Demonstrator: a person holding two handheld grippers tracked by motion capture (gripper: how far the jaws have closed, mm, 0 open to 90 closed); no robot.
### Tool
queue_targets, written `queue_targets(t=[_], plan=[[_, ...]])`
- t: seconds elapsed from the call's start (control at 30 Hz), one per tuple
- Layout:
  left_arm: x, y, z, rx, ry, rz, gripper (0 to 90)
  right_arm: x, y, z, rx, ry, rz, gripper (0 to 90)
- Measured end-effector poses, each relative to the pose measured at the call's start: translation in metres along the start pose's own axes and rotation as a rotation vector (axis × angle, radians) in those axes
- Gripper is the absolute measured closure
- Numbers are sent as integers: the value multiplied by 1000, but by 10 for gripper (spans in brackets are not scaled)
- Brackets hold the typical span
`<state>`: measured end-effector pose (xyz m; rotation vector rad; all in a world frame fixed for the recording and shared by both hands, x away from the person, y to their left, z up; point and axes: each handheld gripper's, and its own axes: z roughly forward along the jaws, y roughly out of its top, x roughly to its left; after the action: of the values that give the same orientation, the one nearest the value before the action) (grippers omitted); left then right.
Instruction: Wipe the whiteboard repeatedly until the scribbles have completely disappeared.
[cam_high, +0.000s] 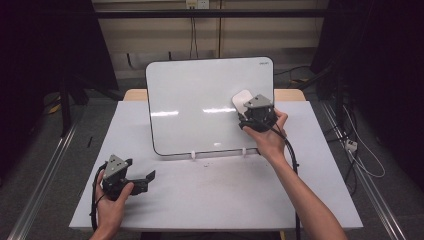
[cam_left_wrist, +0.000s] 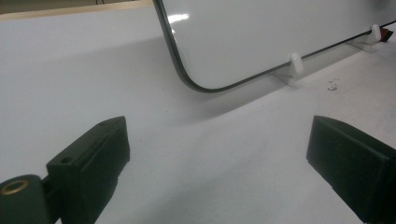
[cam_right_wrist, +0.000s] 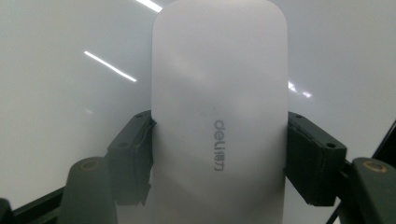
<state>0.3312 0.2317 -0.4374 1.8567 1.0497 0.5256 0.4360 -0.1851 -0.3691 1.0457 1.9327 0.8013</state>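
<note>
Right tool (cam_high: 248, 111) is clamped on the white eraser (cam_right_wrist: 219, 107), pressed flat against the whiteboard (cam_high: 200, 100) toward the worktop's far right. Wiping step, I'd say. Next: drag it across with steady pressure. Left tool (cam_high: 145, 179) idles near the front-left corner, jaws apart.

The right gripper (cam_high: 248, 111), arm outstretched, has its jaws clamped. The left gripper (cam_high: 145, 177) rests low near the table's (cam_high: 210, 195) front-left corner, jaws spread wide.
</note>
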Motion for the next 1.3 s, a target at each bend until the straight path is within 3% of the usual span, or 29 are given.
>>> queue_targets(t=[0.33, 0.57, 0.77, 0.87, 0.93, 1.1, 1.3], plan=[[0, 0, 0, 2, 0, 2, 60, 18, -20, -5, -8, 3, -30, 315], [2, 0, -1, -1, 3, -5, 60, 17, -23, -8, -11, 35, 18, 316], [1, 0, -1, -6, 3, -3, 60, 23, -34, -11, -10, 40, 30, 316], [1, 0, -1, -6, 2, -3, 60, 21, -36, -12, -13, 57, 47, 316], [1, 0, -1, -6, 4, -3, 60, 17, -37, -13, -27, 89, 90, 316], [1, -1, 0, -2, 0, -5, 60, 15, -31, -30, -83, 72, 60, 316], [2, -2, -2, -3, 4, -9, 60, 4, -39, -35, -82, 58, 78, 315]])
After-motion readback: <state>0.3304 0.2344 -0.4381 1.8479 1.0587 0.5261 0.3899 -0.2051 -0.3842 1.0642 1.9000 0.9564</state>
